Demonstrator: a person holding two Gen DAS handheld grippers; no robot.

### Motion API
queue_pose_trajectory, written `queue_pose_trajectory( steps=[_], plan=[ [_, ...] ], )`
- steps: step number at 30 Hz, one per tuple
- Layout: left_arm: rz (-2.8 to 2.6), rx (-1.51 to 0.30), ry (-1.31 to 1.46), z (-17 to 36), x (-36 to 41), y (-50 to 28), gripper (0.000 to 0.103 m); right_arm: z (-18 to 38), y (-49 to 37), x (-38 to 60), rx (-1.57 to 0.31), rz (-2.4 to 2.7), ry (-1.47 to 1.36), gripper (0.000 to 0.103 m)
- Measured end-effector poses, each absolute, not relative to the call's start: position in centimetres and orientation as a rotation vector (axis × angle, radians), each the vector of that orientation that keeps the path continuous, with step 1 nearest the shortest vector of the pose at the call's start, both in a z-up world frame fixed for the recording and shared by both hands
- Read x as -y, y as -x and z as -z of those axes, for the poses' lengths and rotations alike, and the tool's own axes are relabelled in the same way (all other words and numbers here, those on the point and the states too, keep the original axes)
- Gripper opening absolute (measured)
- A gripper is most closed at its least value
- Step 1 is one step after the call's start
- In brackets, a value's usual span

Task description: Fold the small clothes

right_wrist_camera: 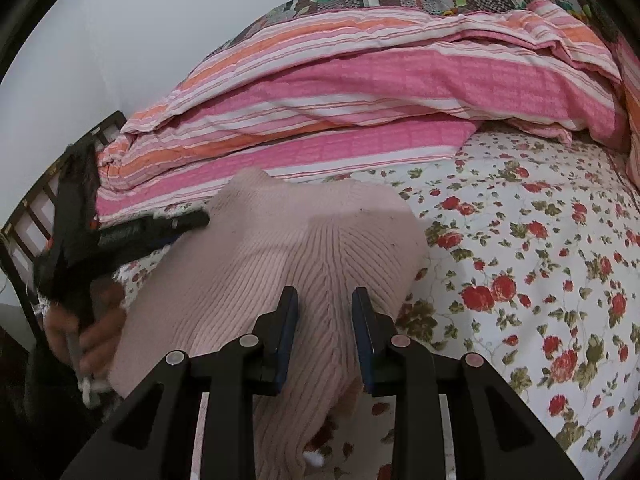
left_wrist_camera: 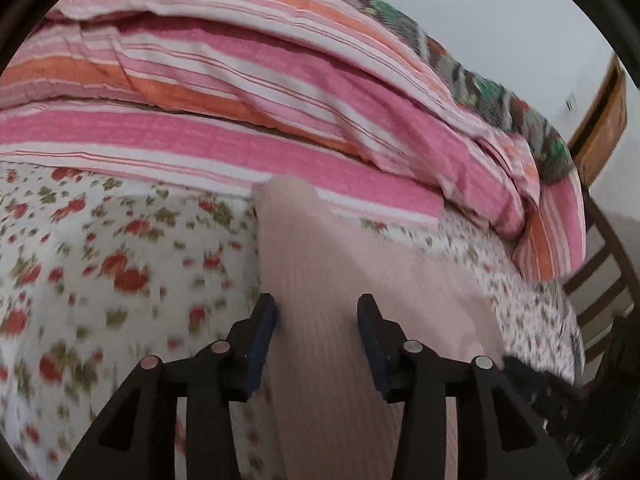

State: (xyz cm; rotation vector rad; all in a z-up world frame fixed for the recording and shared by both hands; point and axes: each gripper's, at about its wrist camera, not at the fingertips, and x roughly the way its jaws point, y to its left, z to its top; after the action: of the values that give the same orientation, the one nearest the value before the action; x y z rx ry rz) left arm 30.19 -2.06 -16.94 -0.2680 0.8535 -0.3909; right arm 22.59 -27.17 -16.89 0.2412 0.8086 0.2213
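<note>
A pale pink ribbed knit garment [right_wrist_camera: 280, 256] lies on the floral bedsheet [right_wrist_camera: 520, 260]. In the left wrist view the garment [left_wrist_camera: 332, 280] stretches away between my fingers. My left gripper [left_wrist_camera: 316, 320] is open, its jaws on either side of the knit fabric. My right gripper [right_wrist_camera: 325, 312] is open over the garment's near part, which bunches up between the fingers. The left gripper also shows in the right wrist view [right_wrist_camera: 188, 220], held by a hand at the garment's left edge.
A pink, orange and white striped quilt [right_wrist_camera: 360, 92] is piled along the far side of the bed. A dark slatted bed frame [left_wrist_camera: 604, 280] stands at the bed's end. A pale wall rises behind.
</note>
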Motion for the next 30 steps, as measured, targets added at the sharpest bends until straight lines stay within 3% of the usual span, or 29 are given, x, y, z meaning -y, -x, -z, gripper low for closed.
queue_pose_trajectory(
  steps=[2, 12, 21, 30],
  plan=[
    [0.376, -0.827, 0.228, 16.7, 2.4, -28.3, 0.051, 16.6, -21.9, 27.0, -0.792, -0.209, -0.223, 0.028],
    [0.346, -0.734, 0.092, 17.1, 2.4, -20.4, 0.056, 17.8, -20.4, 26.2, -0.799, -0.162, -0.137, 0.036],
    [0.343, -0.649, 0.06, 15.1, 2.6, -21.0, 0.055, 16.5, -21.2, 27.0, -0.731, -0.198, -0.232, 0.037],
    [0.315, -0.692, 0.018, 16.6, 3.6, -22.3, 0.056, 17.9, -22.4, 26.2, -0.769, -0.137, -0.16, 0.037]
  ],
)
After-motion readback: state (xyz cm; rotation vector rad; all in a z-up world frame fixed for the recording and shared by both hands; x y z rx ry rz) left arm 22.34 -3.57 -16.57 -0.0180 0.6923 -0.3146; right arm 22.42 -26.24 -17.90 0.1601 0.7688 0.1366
